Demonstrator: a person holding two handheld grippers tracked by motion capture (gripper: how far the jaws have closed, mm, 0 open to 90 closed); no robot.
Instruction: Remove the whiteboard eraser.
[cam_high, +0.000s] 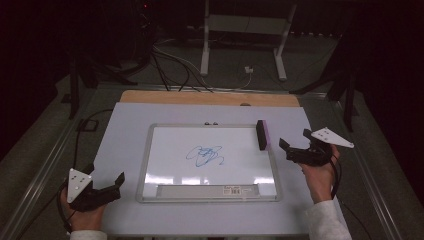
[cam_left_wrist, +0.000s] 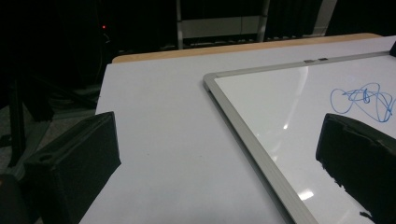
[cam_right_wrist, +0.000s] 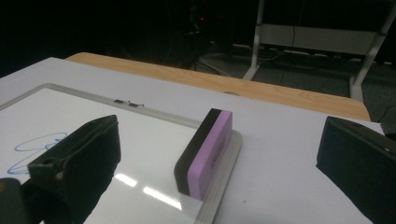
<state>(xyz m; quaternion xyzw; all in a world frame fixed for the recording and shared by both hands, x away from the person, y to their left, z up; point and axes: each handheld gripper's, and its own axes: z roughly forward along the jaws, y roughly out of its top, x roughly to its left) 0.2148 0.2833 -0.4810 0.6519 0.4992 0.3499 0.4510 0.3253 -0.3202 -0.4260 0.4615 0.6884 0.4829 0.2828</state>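
The right gripper (cam_high: 296, 146) hangs wide open and empty, aimed at the eraser (cam_right_wrist: 205, 152) just ahead between its jaws. The eraser stands on edge on the whiteboard's right frame (cam_right_wrist: 223, 185), long axis running away from the gripper. The left gripper (cam_high: 112, 186), also open and empty, sits well apart.

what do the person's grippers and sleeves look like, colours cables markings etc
Both are black, handheld, two-jaw tools. The left claw and right claw each carry a pale grey three-cornered plate dotted with small dark marks; the right one's plate is alike. A thin black cable trails from the left gripper. Both wrists show white sleeves. The jaws look blocky and matte.
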